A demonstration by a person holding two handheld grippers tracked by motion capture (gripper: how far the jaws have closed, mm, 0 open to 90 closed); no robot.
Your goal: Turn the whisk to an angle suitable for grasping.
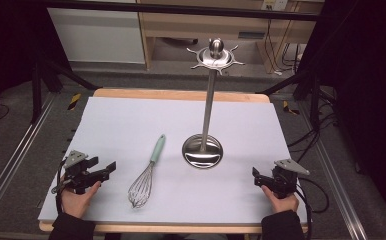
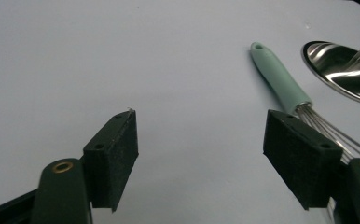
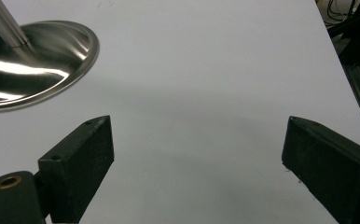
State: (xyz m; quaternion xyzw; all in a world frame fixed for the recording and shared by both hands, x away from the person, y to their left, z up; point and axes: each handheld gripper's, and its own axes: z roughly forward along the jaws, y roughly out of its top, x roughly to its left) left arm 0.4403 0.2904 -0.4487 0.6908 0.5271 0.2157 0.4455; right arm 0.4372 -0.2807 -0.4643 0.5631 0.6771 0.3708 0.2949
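High view shows the left gripper (image 1: 107,169) at the near left of the table, held low in the person's left hand (image 1: 78,197), its jaws pointing right and slightly away toward the whisk (image 1: 146,175). Its jaws stand wide apart with nothing between them; in the left gripper view they frame bare surface, and the whisk's green handle (image 2: 278,79) runs just past the right-hand jaw. The right gripper (image 1: 256,177) sits at the near right, gripped by the right hand (image 1: 281,200), jaws pointing left toward the stand's base; in the right gripper view its jaws are also well apart over bare surface.

The whisk lies flat between the two grippers, nearer the left one, wire head toward the person, handle angled away and to the right. It is touched by neither gripper.

A pale grey-white sheet (image 1: 126,125) covers a wooden table (image 1: 181,94). Dark floor, metal rails and cables surround it, with a wooden cabinet (image 1: 181,25) at the far side.

A steel utensil stand (image 1: 208,115) rises just right of the whisk, round base on the sheet, hooked crown at the top, standing between the whisk and the right gripper.
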